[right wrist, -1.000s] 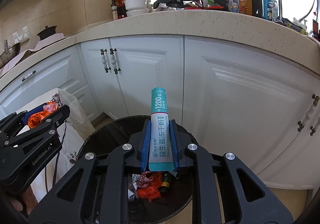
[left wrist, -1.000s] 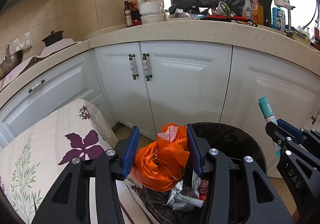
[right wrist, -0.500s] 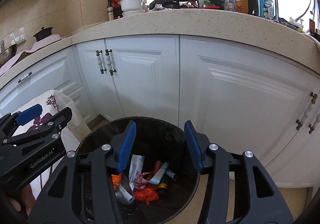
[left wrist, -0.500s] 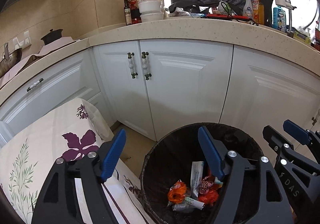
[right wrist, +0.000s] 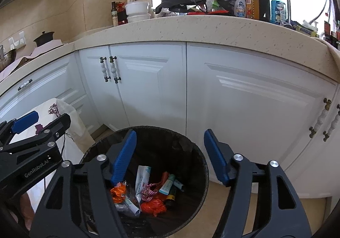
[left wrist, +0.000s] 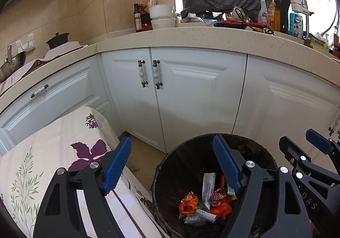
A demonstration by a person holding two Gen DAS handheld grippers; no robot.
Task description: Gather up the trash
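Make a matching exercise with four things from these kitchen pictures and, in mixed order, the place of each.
Things:
1. crumpled orange plastic wrapper
2. dark glass sauce bottle
3. white cloth with purple flowers
4. white porcelain door handles

Places:
A. on the cabinet doors
B. at the bottom of the round black bin
C. left of the bin
D. on the beige countertop

Pairs: 1-B, 2-D, 3-C, 4-A

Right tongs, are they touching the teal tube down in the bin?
Apart. The right wrist view shows the right tongs opening, empty, above the teal tube.
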